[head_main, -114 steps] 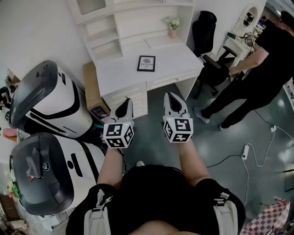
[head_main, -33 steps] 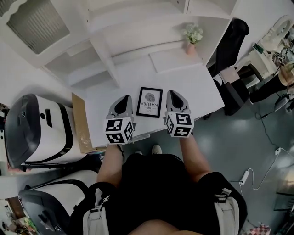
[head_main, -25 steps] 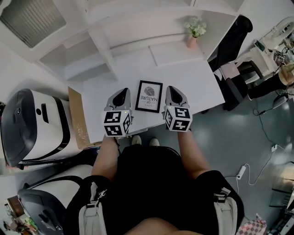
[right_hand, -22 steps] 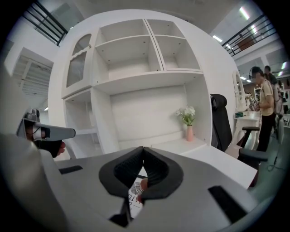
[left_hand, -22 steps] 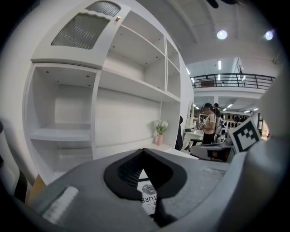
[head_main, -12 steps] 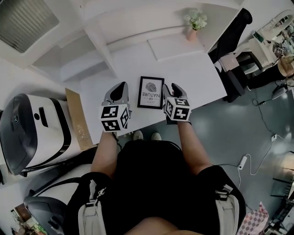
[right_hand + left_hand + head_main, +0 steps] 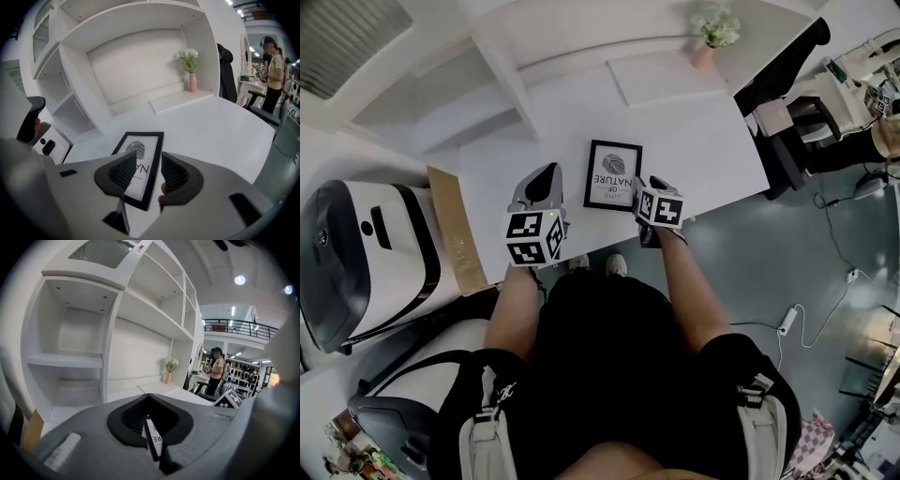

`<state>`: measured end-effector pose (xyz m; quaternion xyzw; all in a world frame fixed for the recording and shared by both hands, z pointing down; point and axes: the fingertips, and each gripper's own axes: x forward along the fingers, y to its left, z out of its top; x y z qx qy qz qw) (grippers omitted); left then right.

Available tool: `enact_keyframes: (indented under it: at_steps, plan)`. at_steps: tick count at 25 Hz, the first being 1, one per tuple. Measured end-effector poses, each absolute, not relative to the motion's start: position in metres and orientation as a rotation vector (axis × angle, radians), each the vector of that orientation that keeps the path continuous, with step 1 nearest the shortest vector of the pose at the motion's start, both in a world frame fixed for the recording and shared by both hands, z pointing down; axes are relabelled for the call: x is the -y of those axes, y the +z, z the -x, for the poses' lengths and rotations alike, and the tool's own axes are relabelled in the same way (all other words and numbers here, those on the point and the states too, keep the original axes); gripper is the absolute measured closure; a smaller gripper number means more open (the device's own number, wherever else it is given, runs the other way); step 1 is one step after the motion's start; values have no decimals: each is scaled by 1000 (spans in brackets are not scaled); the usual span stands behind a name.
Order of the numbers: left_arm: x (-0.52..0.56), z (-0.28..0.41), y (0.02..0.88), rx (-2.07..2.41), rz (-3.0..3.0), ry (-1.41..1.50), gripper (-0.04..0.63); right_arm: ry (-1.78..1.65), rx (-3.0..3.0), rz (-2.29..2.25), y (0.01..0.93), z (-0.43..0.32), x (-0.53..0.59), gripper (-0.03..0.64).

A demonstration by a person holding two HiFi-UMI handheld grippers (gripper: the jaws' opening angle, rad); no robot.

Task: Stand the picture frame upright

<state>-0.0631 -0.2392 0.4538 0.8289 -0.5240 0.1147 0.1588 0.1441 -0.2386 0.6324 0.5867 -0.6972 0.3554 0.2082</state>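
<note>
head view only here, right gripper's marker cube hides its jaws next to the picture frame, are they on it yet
Observer: Not yet. The right gripper has its jaws apart. They have just been opening and now straddle one long edge of the picture frame, with neither pad pressing on it.
Operator: where along that edge
Observer: Toward the end nearest the person. One jaw is over the print's letters and the other is outside the black border.
Operator: and the left one
Observer: The left gripper has its jaws together and faces the white shelves.
</note>
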Motion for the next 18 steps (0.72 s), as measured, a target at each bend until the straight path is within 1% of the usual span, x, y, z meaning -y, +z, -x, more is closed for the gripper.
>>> enact_keyframes:
  at_steps: [6, 18]
  plan:
    - [235, 79, 474, 1516, -2315, 363, 585, 1096, 1856, -1592, 671, -142, 241, 463]
    - [231, 106, 498, 1533, -2243, 393, 586, 1146, 1754, -1611, 702, -144, 260, 466]
